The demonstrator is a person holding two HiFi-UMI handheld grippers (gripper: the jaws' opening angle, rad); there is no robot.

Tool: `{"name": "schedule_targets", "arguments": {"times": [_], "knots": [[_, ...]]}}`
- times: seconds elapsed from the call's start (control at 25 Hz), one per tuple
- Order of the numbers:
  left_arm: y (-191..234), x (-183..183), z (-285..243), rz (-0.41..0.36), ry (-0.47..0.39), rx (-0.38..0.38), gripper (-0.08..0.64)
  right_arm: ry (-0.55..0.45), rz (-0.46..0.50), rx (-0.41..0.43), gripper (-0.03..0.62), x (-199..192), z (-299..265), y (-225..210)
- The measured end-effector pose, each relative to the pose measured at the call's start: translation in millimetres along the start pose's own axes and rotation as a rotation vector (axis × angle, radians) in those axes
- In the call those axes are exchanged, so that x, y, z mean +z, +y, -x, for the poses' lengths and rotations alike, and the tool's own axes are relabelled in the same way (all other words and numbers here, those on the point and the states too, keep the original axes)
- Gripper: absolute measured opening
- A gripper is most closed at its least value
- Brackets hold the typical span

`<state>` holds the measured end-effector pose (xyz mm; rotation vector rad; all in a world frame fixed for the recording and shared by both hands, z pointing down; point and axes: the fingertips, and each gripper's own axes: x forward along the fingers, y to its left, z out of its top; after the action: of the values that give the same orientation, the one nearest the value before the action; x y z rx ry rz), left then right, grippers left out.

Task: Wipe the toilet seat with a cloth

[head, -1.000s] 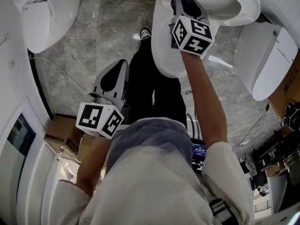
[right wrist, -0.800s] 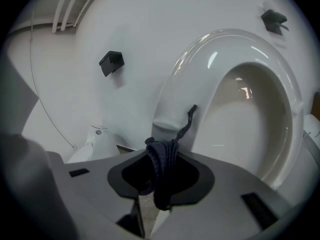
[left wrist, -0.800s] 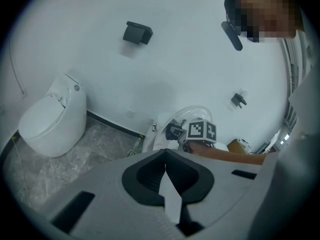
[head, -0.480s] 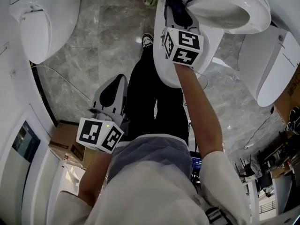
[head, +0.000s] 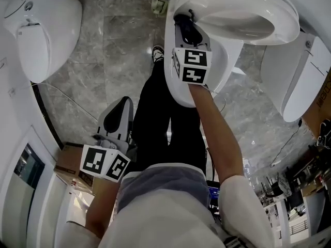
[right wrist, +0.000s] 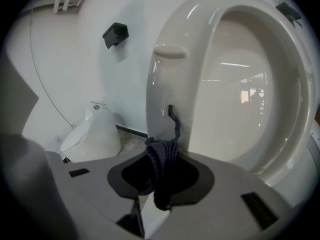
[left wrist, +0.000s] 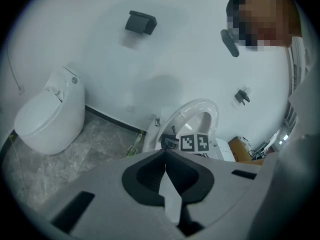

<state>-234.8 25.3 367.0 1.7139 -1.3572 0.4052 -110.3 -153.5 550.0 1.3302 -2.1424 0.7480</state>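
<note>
The white toilet seat (head: 282, 14) is an oval ring at the top of the head view. It fills the right gripper view as the toilet seat (right wrist: 165, 79). My right gripper (head: 187, 29) is at the ring's left rim, shut on a dark cloth (right wrist: 162, 171). A strand of the cloth lies against the rim. The dark cloth (head: 186, 27) also shows bunched at the jaw tips. My left gripper (head: 122, 104) hangs low at the left, over the floor, shut with nothing in it. In the left gripper view my left gripper (left wrist: 165, 168) points toward the toilet seat (left wrist: 192, 113).
A second white toilet (head: 41, 30) stands at the left, and another white lid (head: 300, 71) at the right. The person's black trousers (head: 163, 112) and a shoe (head: 158, 53) are over the grey marble floor. A cardboard box (head: 67, 159) sits at the lower left.
My right gripper has sunk along the seat's left rim with the cloth still in it. My left gripper has dropped a little, still shut.
</note>
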Motion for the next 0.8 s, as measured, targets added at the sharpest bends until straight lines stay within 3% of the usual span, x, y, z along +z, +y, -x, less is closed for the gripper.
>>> {"name": "schedule_targets", "arguments": {"times": [0.32,0.56,0.8], "knots": [[5,-24,-8,0.010,0.053,0.012,0.009,-0.010,0.027,0.018,0.101,-18,1,4],[2,-38,-14,0.006,0.070,0.009,0.009,0.028,-0.021,-0.011,0.101,-60,-5,-5],[10,-51,-21,-0.010,0.100,0.011,0.009,-0.010,-0.060,-0.032,0.101,-61,-27,-9]]}}
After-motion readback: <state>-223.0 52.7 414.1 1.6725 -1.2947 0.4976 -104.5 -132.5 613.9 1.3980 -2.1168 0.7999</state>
